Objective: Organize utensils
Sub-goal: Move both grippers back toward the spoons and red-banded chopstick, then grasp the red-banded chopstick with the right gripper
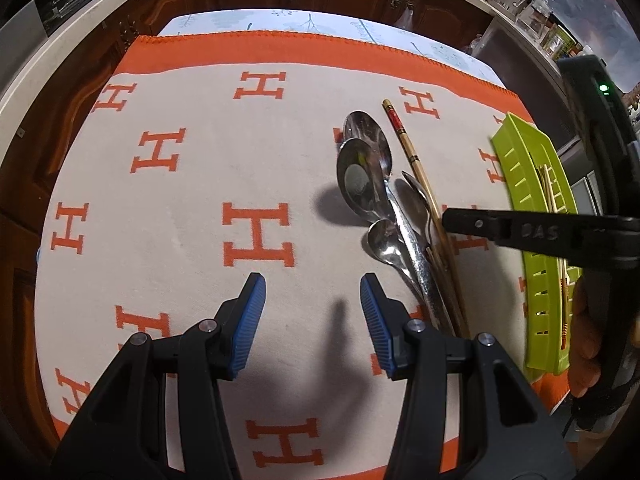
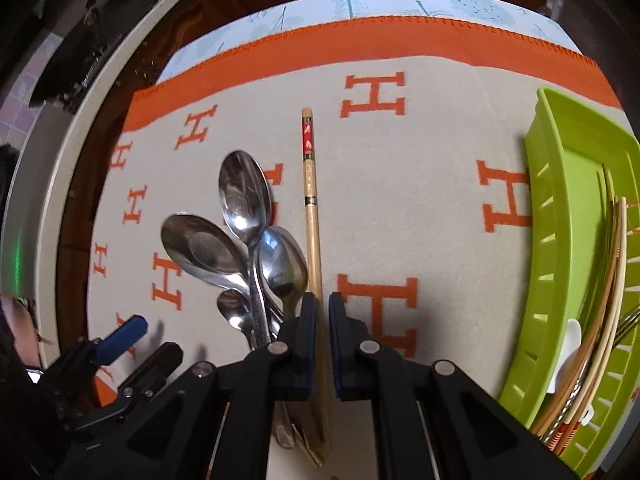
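A wooden chopstick [image 2: 310,184] with a red painted top lies on the H-patterned cloth, right of a heap of several metal spoons [image 2: 244,200]. My right gripper [image 2: 323,314] straddles the chopstick's lower half, its jaws closed to a narrow gap on it. The left wrist view shows that gripper [image 1: 450,220] from the side, its tip over the chopstick [image 1: 416,164] and spoons [image 1: 362,178]. My left gripper [image 1: 314,318] hovers open over bare cloth to the left of the spoons, holding nothing. In the right wrist view its blue pad [image 2: 124,334] shows at lower left.
A lime-green slotted tray [image 2: 560,184] sits on the cloth at the right, holding chopsticks, a fork and a white spoon. It also shows as the green tray [image 1: 520,184] behind the right gripper. Dark wooden cabinets and a counter edge ring the table.
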Demonstrator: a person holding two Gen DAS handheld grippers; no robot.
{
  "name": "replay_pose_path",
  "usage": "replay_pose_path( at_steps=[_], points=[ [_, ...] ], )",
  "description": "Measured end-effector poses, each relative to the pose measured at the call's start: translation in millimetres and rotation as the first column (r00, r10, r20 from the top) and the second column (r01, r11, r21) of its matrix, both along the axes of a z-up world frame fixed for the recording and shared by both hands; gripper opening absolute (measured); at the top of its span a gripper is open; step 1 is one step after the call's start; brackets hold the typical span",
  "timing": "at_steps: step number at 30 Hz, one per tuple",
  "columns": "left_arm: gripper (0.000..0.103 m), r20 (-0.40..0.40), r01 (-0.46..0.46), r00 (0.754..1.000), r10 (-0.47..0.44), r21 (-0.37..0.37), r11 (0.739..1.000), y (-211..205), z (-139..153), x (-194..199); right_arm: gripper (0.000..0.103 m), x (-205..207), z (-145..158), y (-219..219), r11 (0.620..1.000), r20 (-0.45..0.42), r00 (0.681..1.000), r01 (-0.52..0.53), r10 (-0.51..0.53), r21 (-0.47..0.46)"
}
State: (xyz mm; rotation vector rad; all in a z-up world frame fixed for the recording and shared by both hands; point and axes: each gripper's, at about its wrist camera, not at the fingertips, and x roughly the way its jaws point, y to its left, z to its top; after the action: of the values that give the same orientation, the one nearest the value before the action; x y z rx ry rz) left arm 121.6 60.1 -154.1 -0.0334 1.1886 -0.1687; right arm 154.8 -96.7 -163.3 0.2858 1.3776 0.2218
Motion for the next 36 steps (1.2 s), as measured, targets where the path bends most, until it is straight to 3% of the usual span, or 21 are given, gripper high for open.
replay_pose_path(
  at_steps=[4,7,10,15,19,26,36],
  points=[
    [0.046,0.007,0.013,1.0,-0.013,0.004,1.0,-5,2,-3,0.011,1,-5,7,1.0,-0.001,1.0,-0.022,0.022,-0.009],
    [0.046,0.005,0.018,1.0,-0.018,0.009,1.0,-8,3,-4,0.011,-1,-3,15,0.996,0.038,0.997,-0.058,0.06,-0.068],
    [0.046,0.004,0.028,1.0,-0.028,0.015,0.999,-13,4,-6,0.006,-4,-3,17,0.992,0.071,0.994,-0.073,0.081,-0.102],
    [0.046,0.011,0.056,0.998,-0.056,0.033,0.998,-23,7,-10,0.006,-12,-1,-14,0.999,0.083,0.996,0.039,-0.036,-0.032],
    [0.046,0.022,0.09,0.996,-0.091,0.038,0.995,-36,10,-9,0.006,-28,7,-42,0.992,0.088,0.99,0.103,-0.11,0.076],
    [0.046,0.055,0.175,0.983,-0.174,-0.02,0.984,-71,13,7,0.006,-62,32,-78,0.968,0.146,0.972,0.154,-0.184,0.197],
    [0.024,0.013,0.186,0.983,-0.186,0.008,0.983,-92,-17,31,0.006,-82,43,-98,0.954,0.201,0.953,0.176,-0.227,0.244]
  ],
)
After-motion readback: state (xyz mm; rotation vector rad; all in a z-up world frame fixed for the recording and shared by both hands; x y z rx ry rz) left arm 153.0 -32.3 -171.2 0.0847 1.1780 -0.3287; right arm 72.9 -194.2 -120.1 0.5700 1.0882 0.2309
